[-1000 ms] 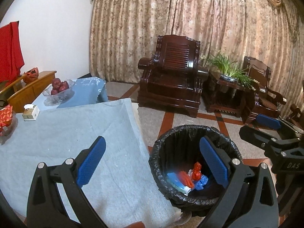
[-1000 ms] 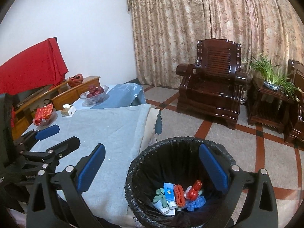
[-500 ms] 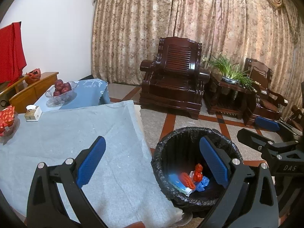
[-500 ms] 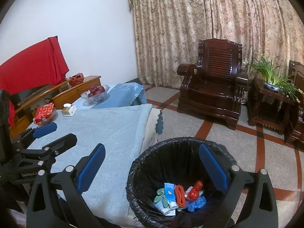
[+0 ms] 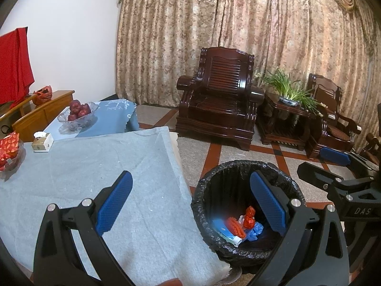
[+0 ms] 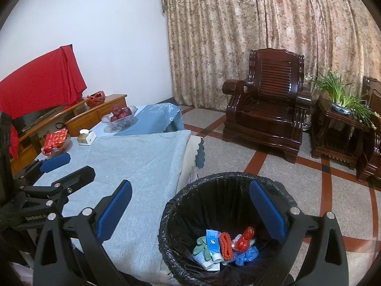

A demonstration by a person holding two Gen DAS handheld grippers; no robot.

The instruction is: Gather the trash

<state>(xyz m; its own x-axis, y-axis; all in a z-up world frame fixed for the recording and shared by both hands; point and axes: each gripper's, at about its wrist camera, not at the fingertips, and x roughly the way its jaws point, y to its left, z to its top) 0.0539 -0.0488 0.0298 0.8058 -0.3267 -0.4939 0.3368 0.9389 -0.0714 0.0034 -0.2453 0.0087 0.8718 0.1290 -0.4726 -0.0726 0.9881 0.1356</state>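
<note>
Beside the cloth-covered surface [image 5: 78, 166], on the tiled floor [image 6: 238, 152], stands the bin [image 6: 181, 205], lined with a black bag and touching the hanging edge of the grey cloth. My left hand-held gripper [image 5: 190, 205] hovers over the near corner of the surface and the bin rim, its blue pads [image 5: 114, 202] spread wide with nothing between them. My right hand-held gripper [image 6: 190, 207] is likewise spread wide and empty, positioned above the bin mouth. Inside the bin, at the bottom, lies the collected trash [image 6: 223, 245]: a blue and white tube, a green glove, an orange beaded piece, a red wrapper and a crumpled blue item, all bunched together and touching. On the far side of the surface I note a glass bowl of red fruit [image 6: 120, 116], a small white and tan box [image 6: 85, 137], and a red packet in a clear dish [image 6: 56, 140]. A dark wooden armchair [image 6: 266, 104] stands well apart from the bin, against the patterned curtain [image 6: 238, 23], with a potted plant [image 6: 343, 97] on a side table beside it.
</note>
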